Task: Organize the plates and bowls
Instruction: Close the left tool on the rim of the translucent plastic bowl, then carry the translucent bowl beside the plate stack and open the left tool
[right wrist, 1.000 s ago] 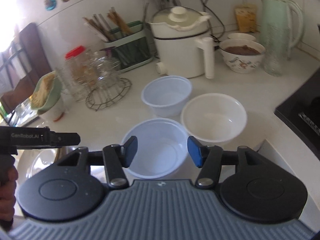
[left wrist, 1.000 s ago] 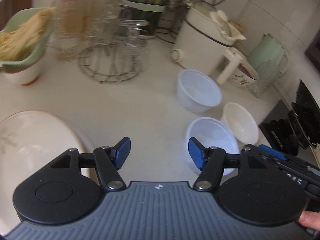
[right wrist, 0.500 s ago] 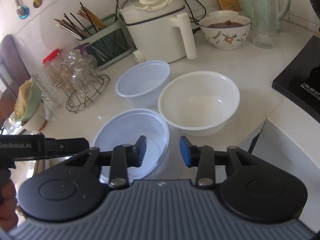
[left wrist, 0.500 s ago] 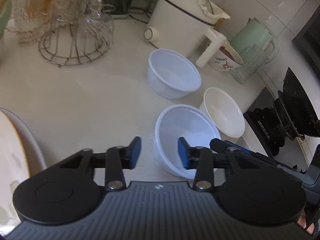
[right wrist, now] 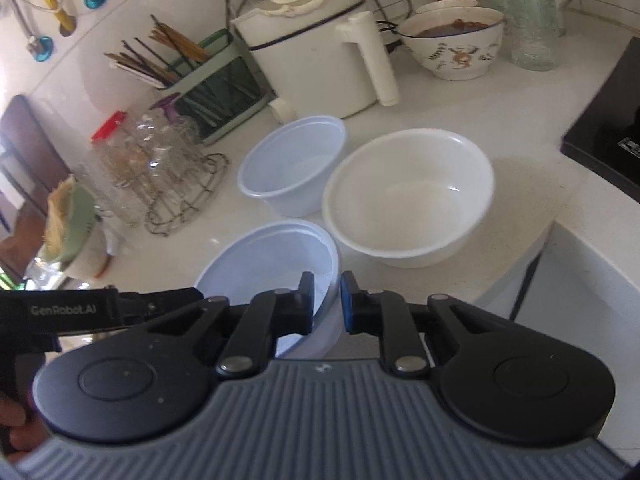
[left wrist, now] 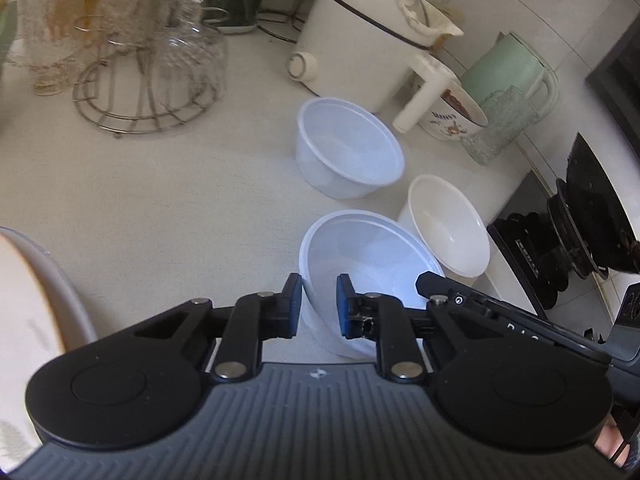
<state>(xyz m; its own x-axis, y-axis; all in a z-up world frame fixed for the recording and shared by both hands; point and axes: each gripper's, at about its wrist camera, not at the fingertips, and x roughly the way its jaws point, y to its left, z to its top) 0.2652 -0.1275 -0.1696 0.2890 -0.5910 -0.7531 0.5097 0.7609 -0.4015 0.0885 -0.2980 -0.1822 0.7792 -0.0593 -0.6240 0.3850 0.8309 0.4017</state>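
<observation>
A translucent plastic bowl [left wrist: 368, 252] sits nearest on the white counter, also in the right wrist view [right wrist: 276, 256]. My left gripper [left wrist: 318, 306] is closed on its left rim. My right gripper [right wrist: 326, 300] is closed on its right rim. A second translucent bowl [left wrist: 348, 148] stands behind it, also in the right wrist view [right wrist: 292, 164]. A white bowl [left wrist: 448, 224] stands to the right, also in the right wrist view [right wrist: 408, 196]. A large plate [left wrist: 24, 320] lies at the left edge.
A wire rack of glasses [left wrist: 148, 76], a white cooker [right wrist: 316, 60], a patterned bowl with food [right wrist: 456, 44], a green jug [left wrist: 512, 72] and a chopstick holder [right wrist: 200, 80] line the back. A black stove [left wrist: 580, 232] is at the right.
Both grippers moved in to the near translucent bowl and narrowed their jaws onto its rim, left and right.
</observation>
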